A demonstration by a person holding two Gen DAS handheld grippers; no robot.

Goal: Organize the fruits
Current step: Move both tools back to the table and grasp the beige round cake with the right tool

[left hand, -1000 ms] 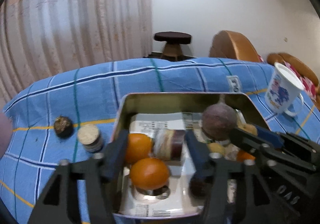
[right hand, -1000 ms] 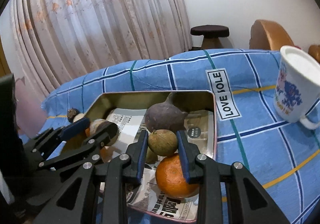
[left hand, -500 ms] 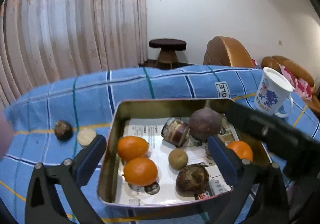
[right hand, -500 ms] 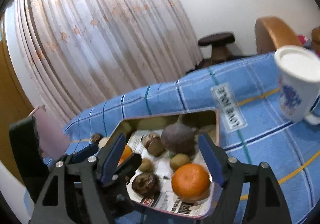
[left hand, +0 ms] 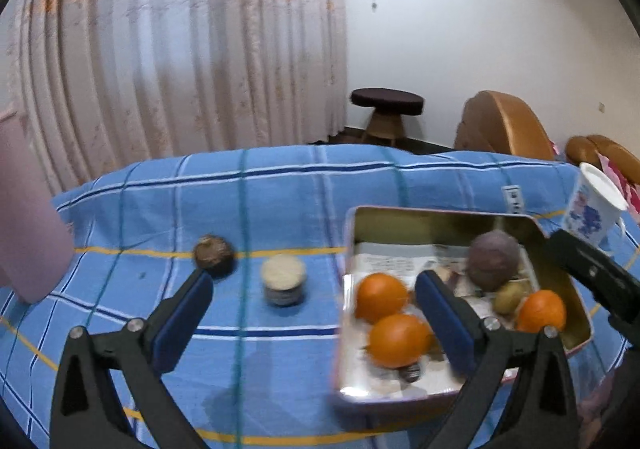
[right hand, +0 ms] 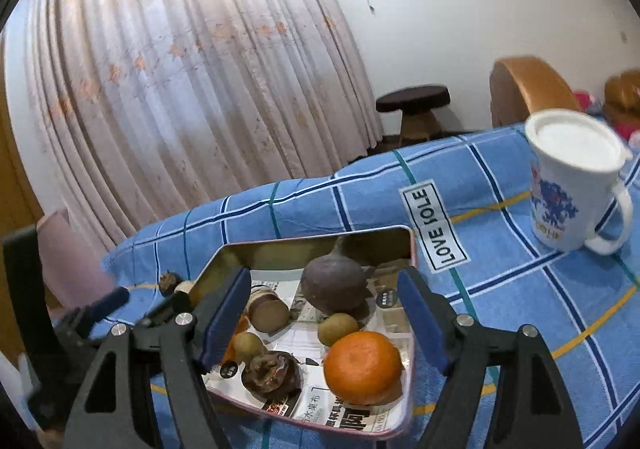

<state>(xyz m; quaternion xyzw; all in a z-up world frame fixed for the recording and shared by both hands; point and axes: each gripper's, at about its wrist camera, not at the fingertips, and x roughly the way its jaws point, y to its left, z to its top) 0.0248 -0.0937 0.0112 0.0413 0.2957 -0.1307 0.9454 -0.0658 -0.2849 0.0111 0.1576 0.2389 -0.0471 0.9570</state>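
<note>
A metal tin (left hand: 568, 281) (right hand: 320, 245) lined with newspaper holds oranges (left hand: 382, 297) (right hand: 362, 367), a dark purple round fruit (left hand: 494, 259) (right hand: 334, 283), small brown fruits (right hand: 338, 328) and a cut piece (right hand: 270, 311). Left of the tin, on the blue checked cloth (left hand: 280, 201), lie a dark brown fruit (left hand: 213, 257) and a cut round piece (left hand: 283, 279). My left gripper (left hand: 314, 313) is open and empty, above the cloth between those two and the tin. My right gripper (right hand: 322, 313) is open and empty, raised over the tin.
A white mug (left hand: 592, 209) (right hand: 572, 189) with a blue print stands right of the tin. A pink object (left hand: 28, 241) stands at the far left. Behind the table are a curtain (left hand: 180, 49), a dark stool (left hand: 387, 109) and brown chairs (left hand: 504, 129).
Both grippers have opened, let go of their fruits in the tin and pulled back. The left gripper has swung left, toward the two pieces on the cloth.
</note>
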